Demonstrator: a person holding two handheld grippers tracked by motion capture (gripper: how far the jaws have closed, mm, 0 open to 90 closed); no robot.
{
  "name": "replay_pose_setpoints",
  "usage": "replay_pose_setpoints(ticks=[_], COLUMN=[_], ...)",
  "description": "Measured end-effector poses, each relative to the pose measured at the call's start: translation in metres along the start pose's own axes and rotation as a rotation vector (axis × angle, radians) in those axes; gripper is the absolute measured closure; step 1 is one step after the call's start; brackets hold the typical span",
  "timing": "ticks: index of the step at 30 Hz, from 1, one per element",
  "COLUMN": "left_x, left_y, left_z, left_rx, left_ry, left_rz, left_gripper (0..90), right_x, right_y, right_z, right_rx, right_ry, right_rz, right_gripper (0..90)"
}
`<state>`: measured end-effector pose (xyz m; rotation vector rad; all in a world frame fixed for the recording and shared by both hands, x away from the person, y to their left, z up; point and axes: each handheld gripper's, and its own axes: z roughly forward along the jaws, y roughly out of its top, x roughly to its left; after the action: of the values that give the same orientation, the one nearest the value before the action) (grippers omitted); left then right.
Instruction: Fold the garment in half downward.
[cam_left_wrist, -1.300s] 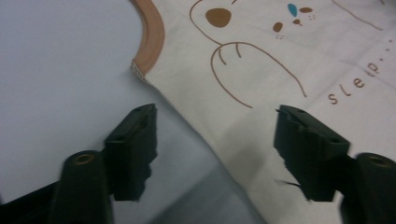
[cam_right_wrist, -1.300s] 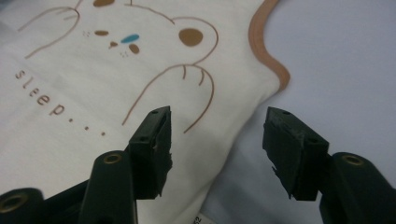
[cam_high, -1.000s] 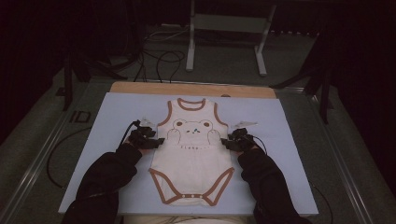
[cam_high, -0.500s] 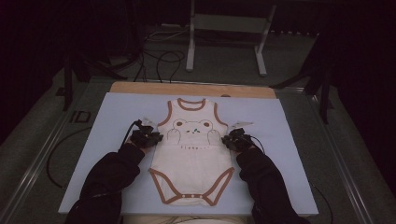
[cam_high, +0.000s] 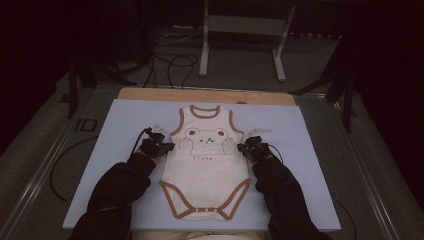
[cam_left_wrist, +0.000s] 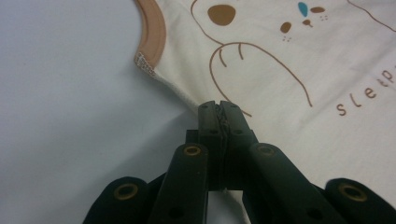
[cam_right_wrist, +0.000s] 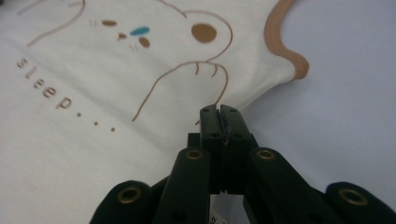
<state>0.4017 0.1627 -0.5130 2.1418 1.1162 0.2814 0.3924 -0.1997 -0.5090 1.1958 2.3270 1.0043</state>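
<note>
A cream baby bodysuit (cam_high: 206, 167) with brown trim and a bear print lies flat, face up, on the pale blue mat (cam_high: 115, 125). My left gripper (cam_high: 161, 146) sits at the garment's left side seam, below the armhole. In the left gripper view it (cam_left_wrist: 219, 107) is shut, with a fold of the bodysuit (cam_left_wrist: 289, 70) pinched between its jaws. My right gripper (cam_high: 248, 147) mirrors it at the right side seam. The right gripper view shows it (cam_right_wrist: 219, 112) shut on the edge of the bodysuit (cam_right_wrist: 116, 84) just under the brown-trimmed armhole.
The blue mat covers a wooden board (cam_high: 205, 95) on a grey table. Cables (cam_high: 170, 60) and a metal stand (cam_high: 242, 37) lie on the floor beyond the far edge. Both sleeved forearms (cam_high: 120, 192) rest across the near half of the mat.
Both grippers have edged inward to the bodysuit's side seams; the garment itself lies where it did.
</note>
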Motion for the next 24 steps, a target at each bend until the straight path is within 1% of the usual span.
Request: replay_pose_setpoints(ticks=[2,4,6,8,9,11,12,17,22,24], left_x=[0.0,0.001,0.001,0.002,0.003,0.003,0.004,0.001,-0.003,-0.005], left_y=[0.002,0.003,0.004,0.004,0.004,0.004,0.004,0.006,0.005,0.004], left_z=[-0.003,-0.006,-0.009,-0.012,-0.013,-0.015,-0.017,-0.029,-0.039,-0.044], left_rx=[-0.011,-0.022,-0.023,-0.034,-0.041,-0.046,-0.059,-0.088,-0.088,-0.089], left_ry=[-0.008,-0.012,-0.011,-0.014,-0.021,-0.021,-0.035,-0.049,-0.058,-0.068], left_rz=[-0.008,-0.006,-0.001,-0.006,-0.017,-0.014,-0.019,-0.001,0.018,0.02], left_gripper=[90.0,90.0,90.0,90.0,90.0,90.0,90.0,90.0,90.0,90.0], right_x=[-0.001,-0.001,-0.001,-0.001,-0.002,-0.002,-0.002,-0.001,0.001,0.003], right_y=[0.002,0.004,0.004,0.005,0.005,0.005,0.005,0.007,0.007,0.005], right_z=[-0.004,-0.007,-0.01,-0.013,-0.014,-0.016,-0.018,-0.026,-0.035,-0.039], right_rx=[-0.013,-0.027,-0.03,-0.04,-0.042,-0.045,-0.048,-0.067,-0.087,-0.099], right_ry=[0.004,0.011,0.016,0.021,0.022,0.019,0.021,0.026,0.038,0.04], right_rz=[0.002,0.009,0.007,0.014,0.012,0.012,0.01,0.0,0.001,0.005], right_gripper=[90.0,90.0,90.0,90.0,90.0,90.0,90.0,90.0,90.0,90.0])
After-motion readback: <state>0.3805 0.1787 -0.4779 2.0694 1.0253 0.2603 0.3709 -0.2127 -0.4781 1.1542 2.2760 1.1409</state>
